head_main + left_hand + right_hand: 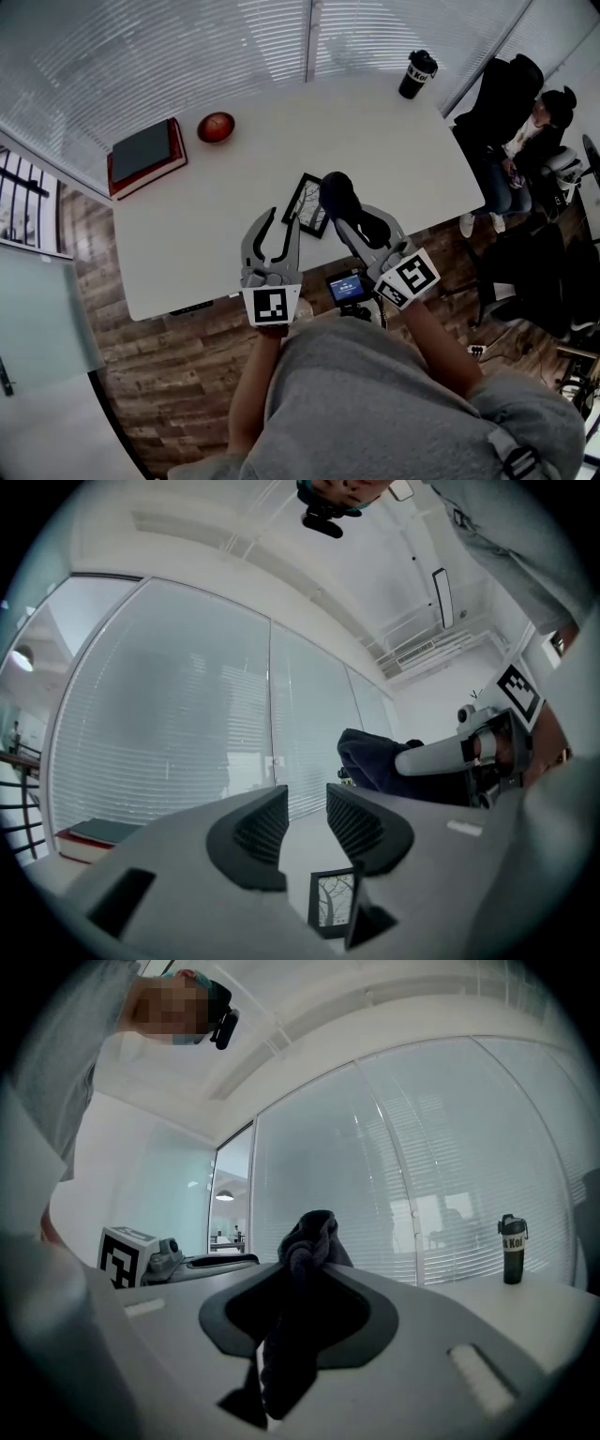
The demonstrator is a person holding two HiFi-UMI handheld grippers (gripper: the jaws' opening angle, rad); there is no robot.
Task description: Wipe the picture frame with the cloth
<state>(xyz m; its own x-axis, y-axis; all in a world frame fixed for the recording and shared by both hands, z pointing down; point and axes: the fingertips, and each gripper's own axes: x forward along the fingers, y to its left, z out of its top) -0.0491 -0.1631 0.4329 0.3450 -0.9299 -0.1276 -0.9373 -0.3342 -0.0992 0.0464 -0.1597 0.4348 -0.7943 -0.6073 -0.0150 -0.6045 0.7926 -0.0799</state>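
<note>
1. Tongs on our right [300,1274] are clamped on the dark cloth [305,1237]. It bunches above the pinch and hangs in a limp tail below. In the head view the bundle sits just beside the picture frame's [307,204] right edge. Whether it touches, we cannot tell.
2. Left tongs [306,803] stand only narrowly apart with nothing between them. They hover just left of the frame, on its near side.
3. The frame is small and black and shows a tree drawing. It stands propped on the white counter [225,234], close to the near edge.
4. We judge the frame light and stiff, with a smooth front that may be glass. A firm wipe could slide it or tip it backward.
5. The outer rail on its left side looks like the place for the left tongs to steady it, not the face. The cloth is soft and should fold to the frame's edges and corners.
6. Well left of the frame and further back lies a red book [145,155], with a reddish round object [216,127] beside it.
7. Far beyond the frame to its right stands a black cup [417,75]. Past that end of the counter a person [520,131] sits.
8. Nothing lies between either tongs and the frame.
</note>
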